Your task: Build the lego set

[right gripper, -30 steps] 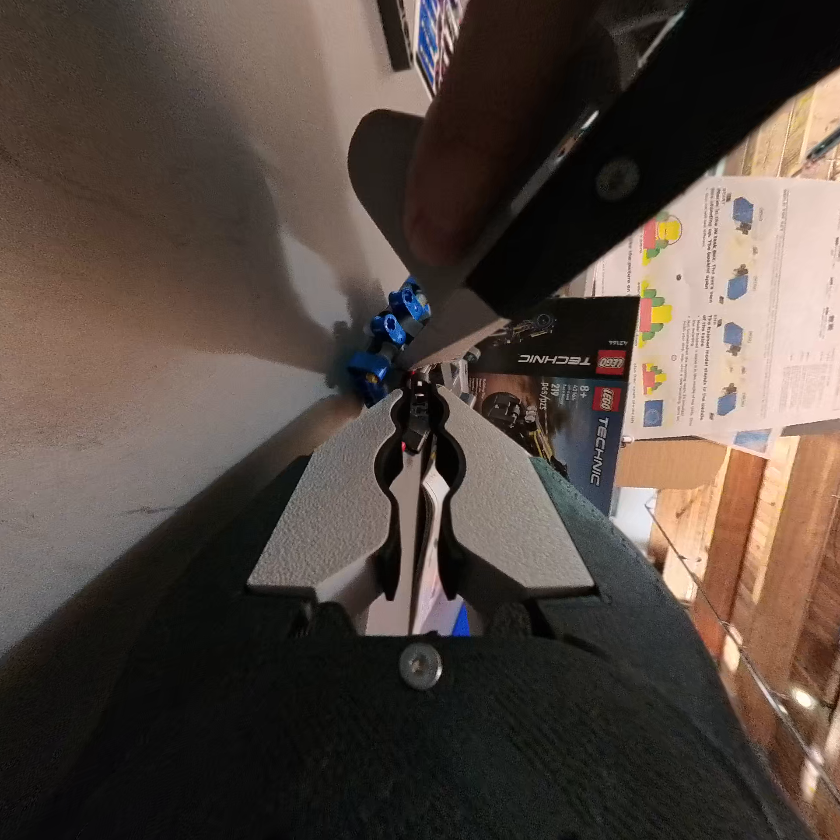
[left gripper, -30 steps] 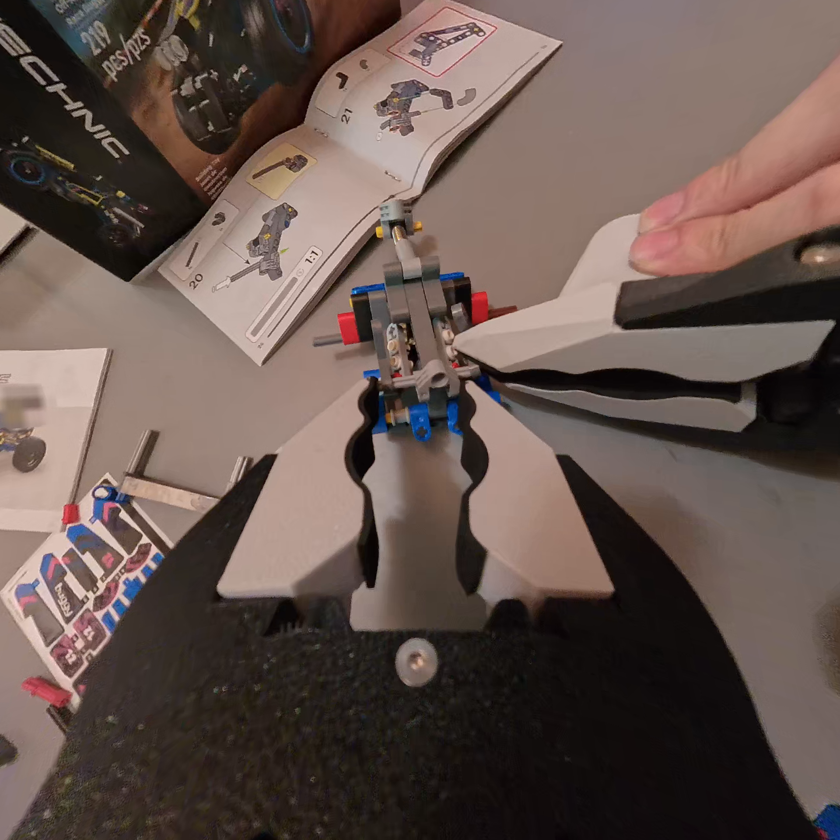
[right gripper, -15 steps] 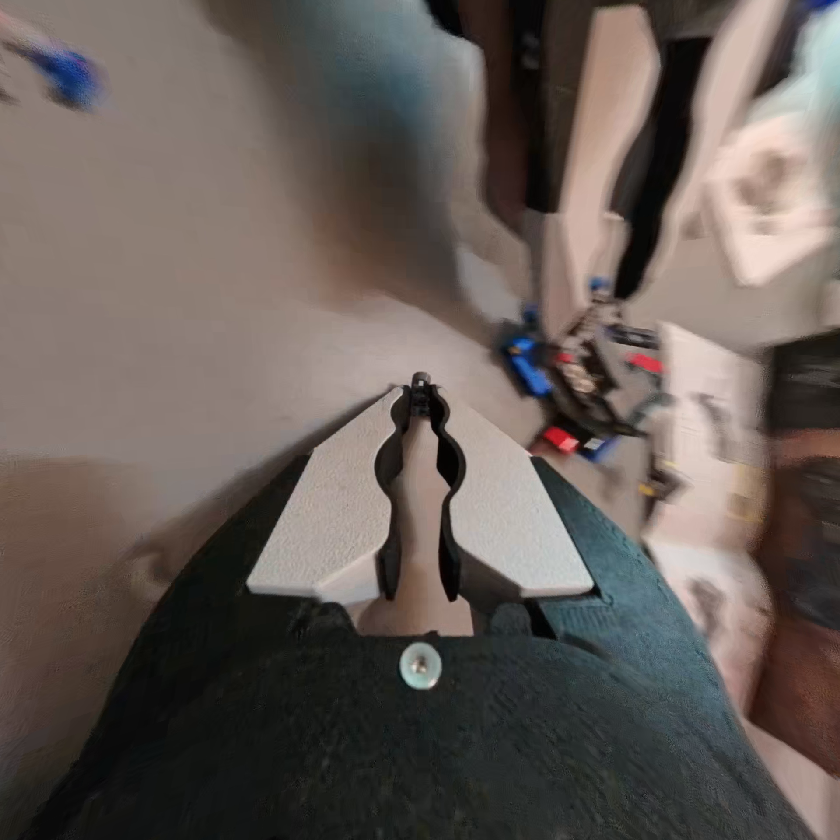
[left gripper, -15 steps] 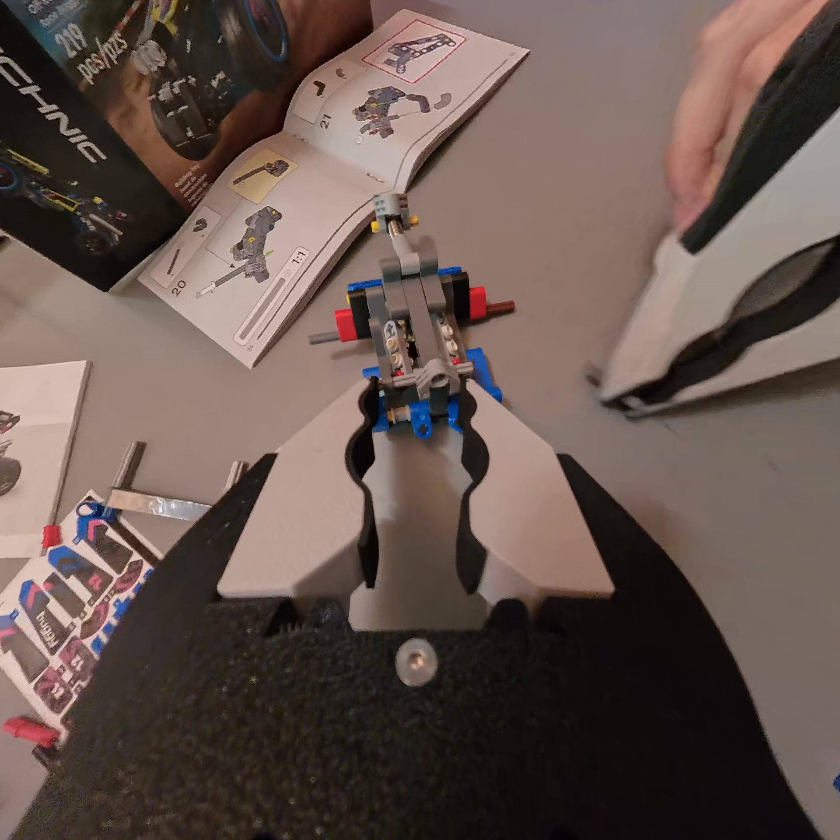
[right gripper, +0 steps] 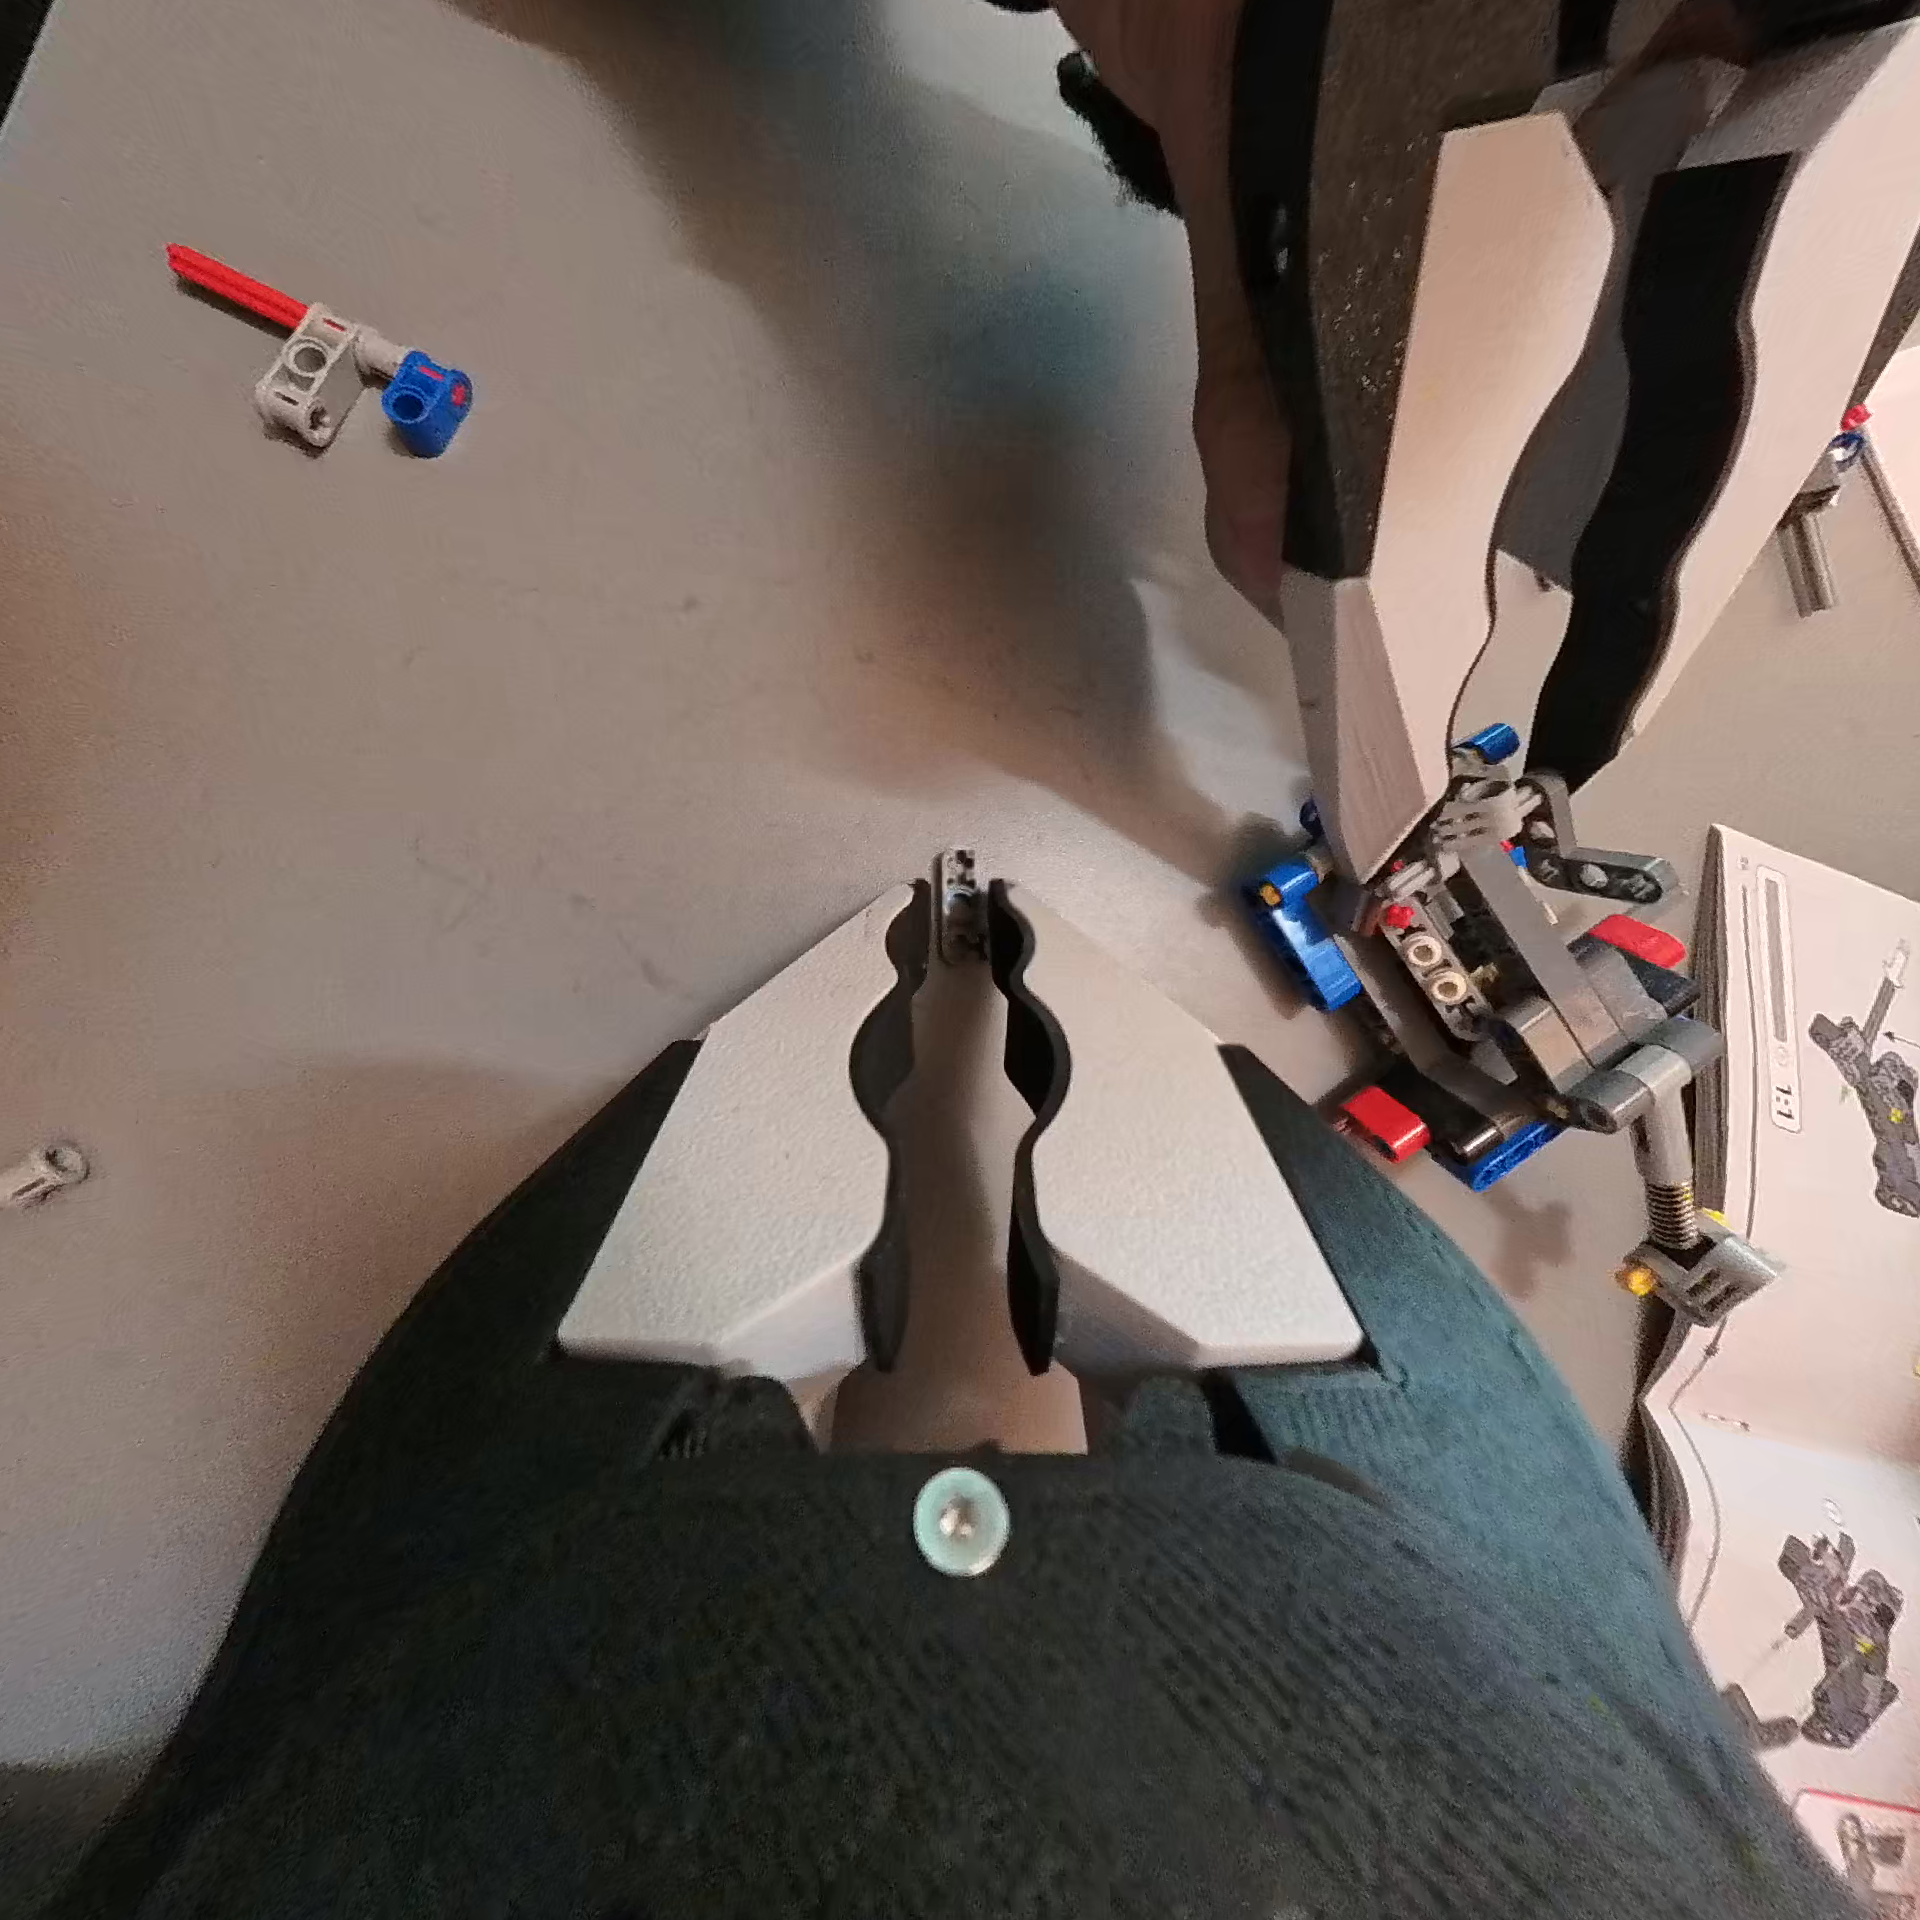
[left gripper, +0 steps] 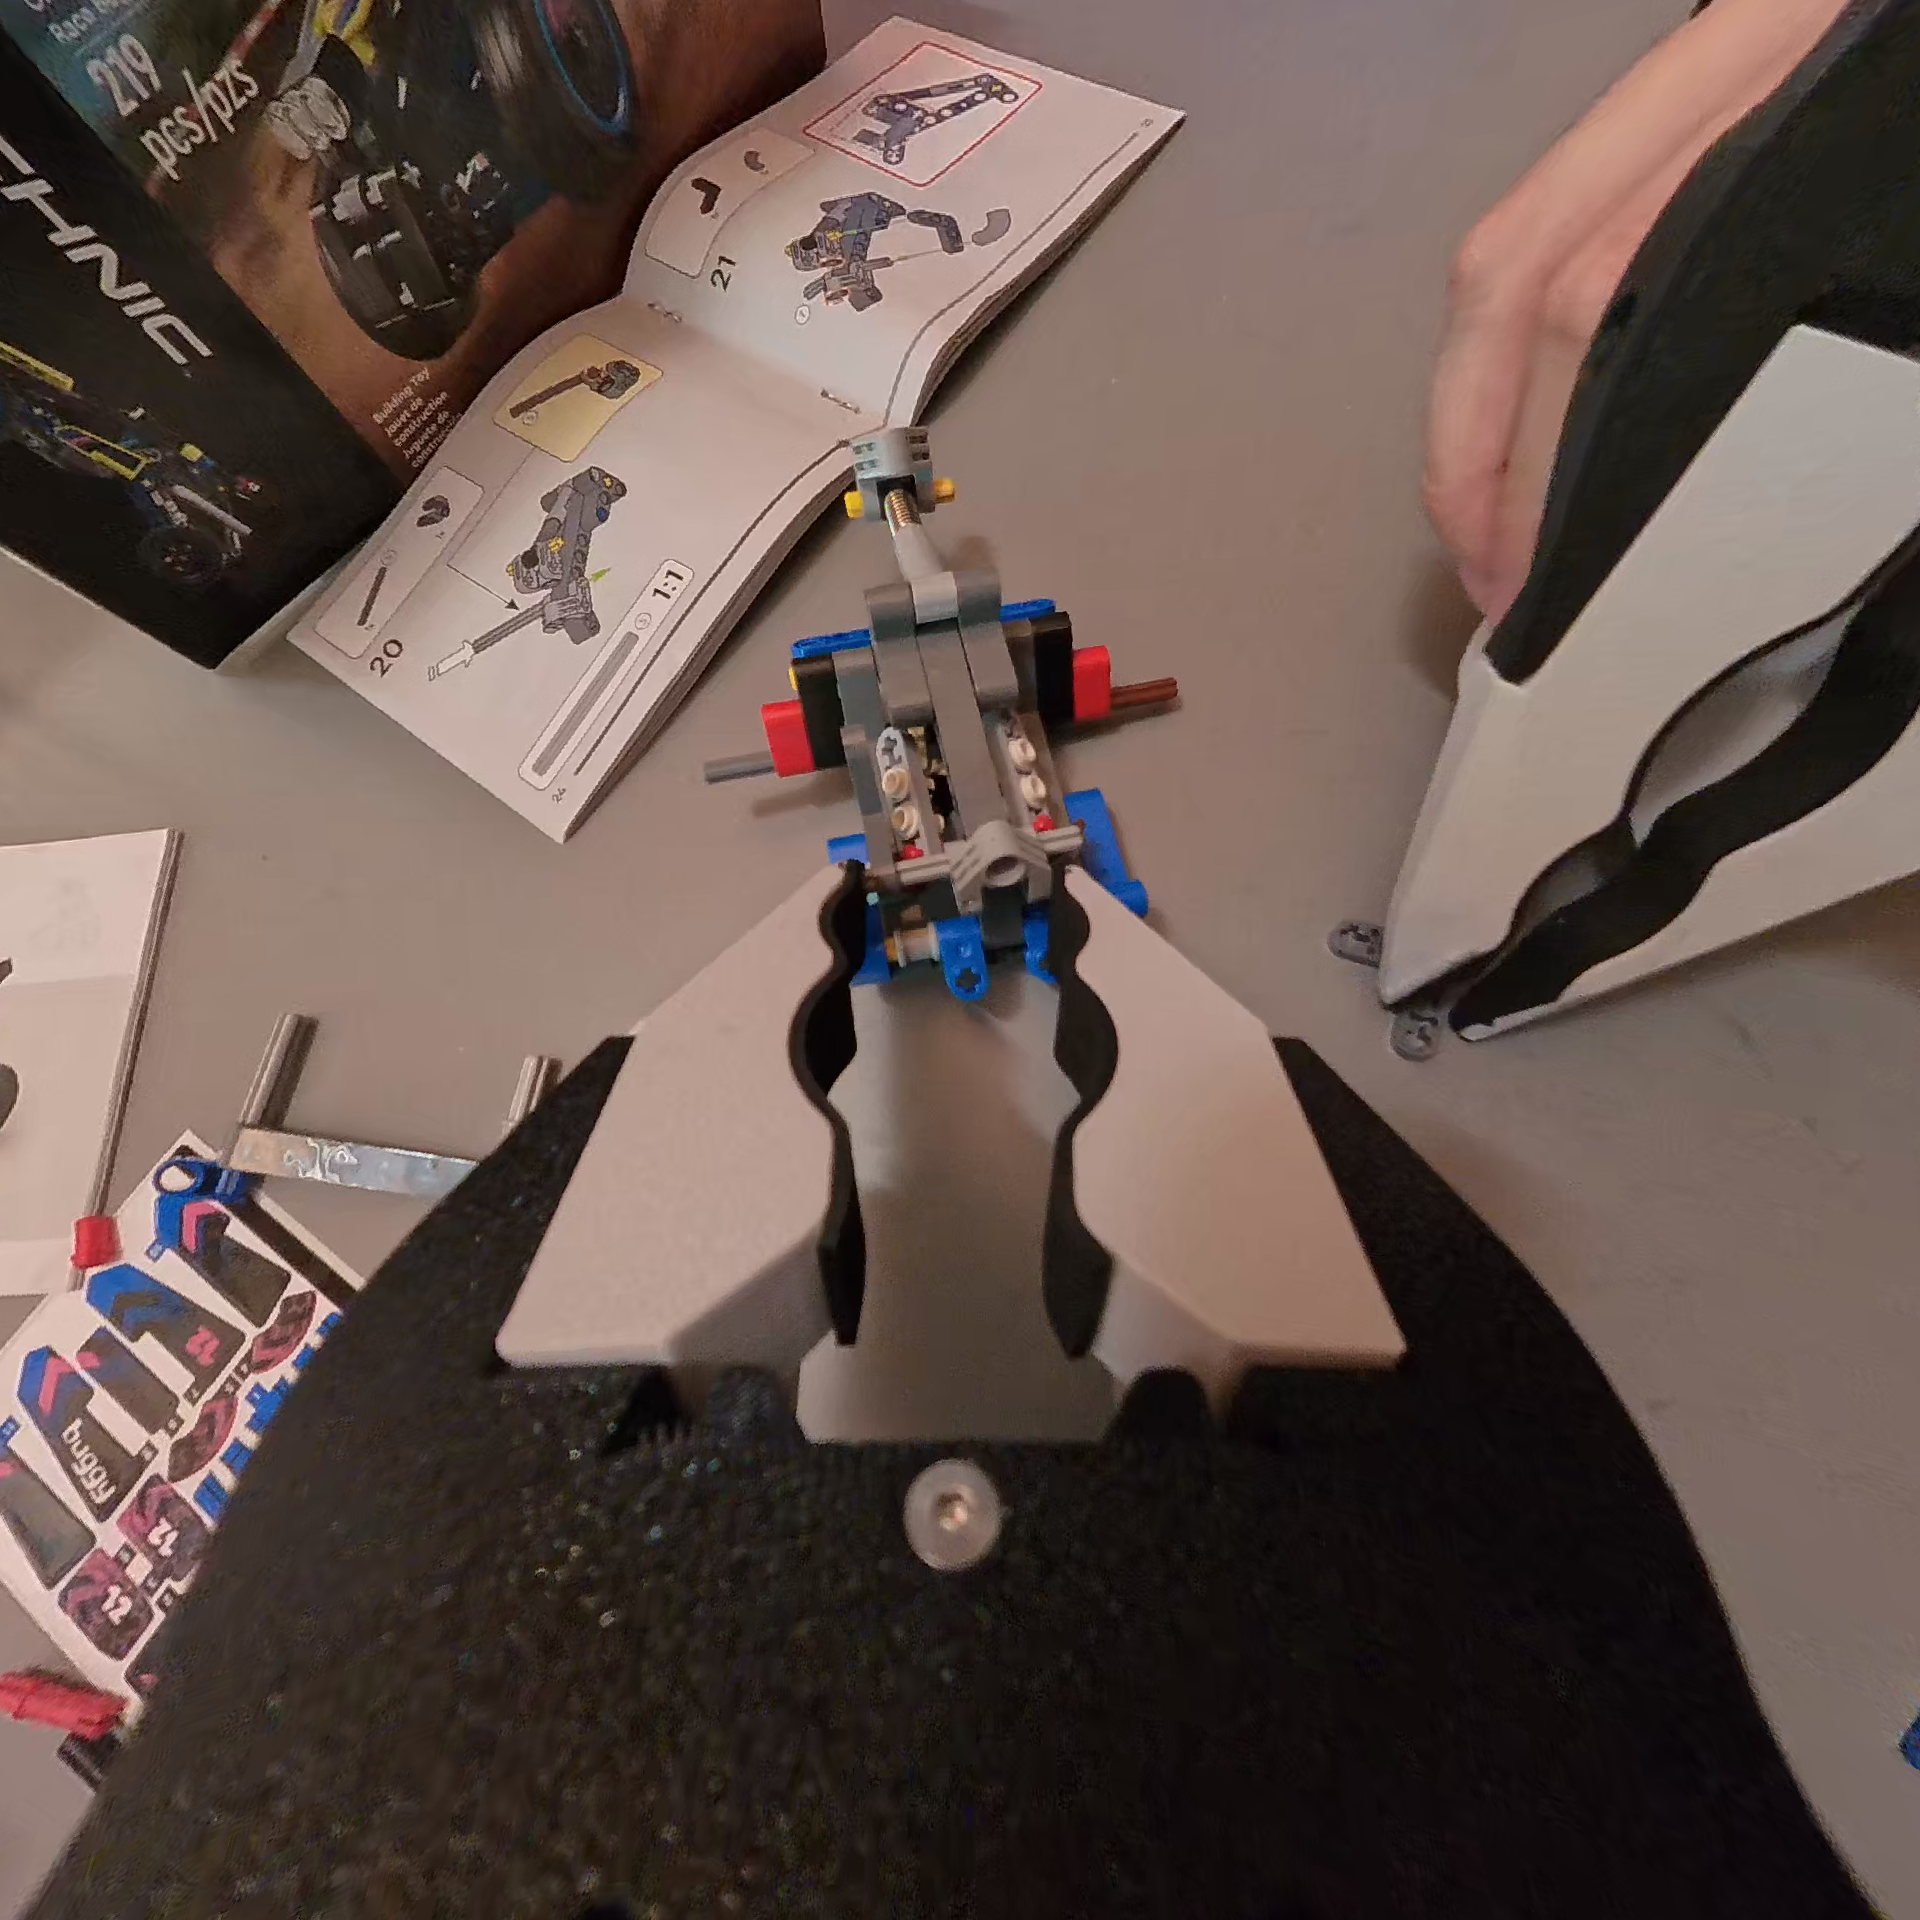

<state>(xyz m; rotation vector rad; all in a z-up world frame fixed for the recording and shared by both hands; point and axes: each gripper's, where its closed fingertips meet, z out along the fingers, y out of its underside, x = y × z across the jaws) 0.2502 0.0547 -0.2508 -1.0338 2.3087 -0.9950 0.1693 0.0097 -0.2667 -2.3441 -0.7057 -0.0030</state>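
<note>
Brick-built model (left gripper: pixel 951 769), grey with blue, red and black parts, sits on the grey counter (left gripper: pixel 1299 312) just beyond the left gripper (left gripper: pixel 956 914); that gripper's fingers (left gripper: pixel 748 997) are set a moderate way apart and clamp the model's near blue-and-grey end, the dark pads pressed on either side of it; a grey shaft with a small spring and a yellow-pinned block sticks out from the model's far end toward an open instruction booklet (left gripper: pixel 665 416); behind the booklet stands a dark product box (left gripper: pixel 208 312); to the left lie a sticker sheet (left gripper: pixel 135 1403), a second booklet (left gripper: pixel 73 1039), a metal bracket (left gripper: pixel 343 1158) and a few small red pieces.

Right gripper (right gripper: pixel 961 914) hovers over bare counter to the right of the model, well clear of it; its fingers (right gripper: pixel 821 987) are nearly closed and pinch a small thin grey piece with holes (right gripper: pixel 958 904) that stands upright between the tips; in the left wrist view this gripper (left gripper: pixel 1423 997) shows at the right with its tips down at the counter, the small grey piece showing at them, and a hand (left gripper: pixel 1507 364) behind it.

In the right wrist view a little assembly of a red axle, a light grey connector and a blue connector (right gripper: pixel 343 374) lies far off on the counter; another small grey piece (right gripper: pixel 42 1174) lies at the left edge.
</note>
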